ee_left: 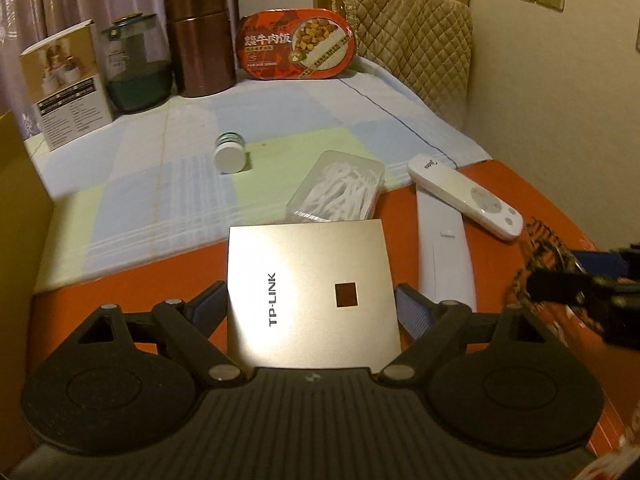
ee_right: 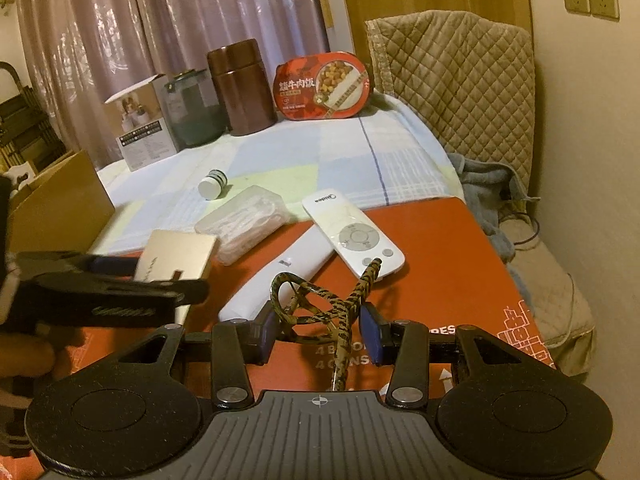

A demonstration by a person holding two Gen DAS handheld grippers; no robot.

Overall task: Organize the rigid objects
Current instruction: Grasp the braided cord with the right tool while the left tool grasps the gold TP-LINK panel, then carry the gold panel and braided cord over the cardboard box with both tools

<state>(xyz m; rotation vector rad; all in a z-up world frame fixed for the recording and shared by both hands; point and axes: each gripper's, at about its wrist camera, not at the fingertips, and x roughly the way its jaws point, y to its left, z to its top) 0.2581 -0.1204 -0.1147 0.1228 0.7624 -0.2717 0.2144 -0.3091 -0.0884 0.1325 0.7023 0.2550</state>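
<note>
TP-LINK router point(ee_left: 308, 296), flat square with a matte gold face, lies on the orange box point(ee_right: 440, 240) between the spread fingers of the left gripper point(ee_left: 312, 306); we see no pad contact. Clear plastic case point(ee_left: 340, 188) just behind it holds white cotton swabs. Right gripper point(ee_right: 320, 328) pinches a tortoiseshell-patterned clip point(ee_right: 320, 304). Glass jar point(ee_left: 136, 68) at the back: contents unclear.

My work surface is a bed under a checked sheet point(ee_left: 168, 152), with a flat red box point(ee_right: 440, 248) laid on its near end. On the sheet I see a small white bottle point(ee_left: 229, 152) on its side, and perhaps the clear plastic case point(ee_left: 340, 188) partly too.
</note>
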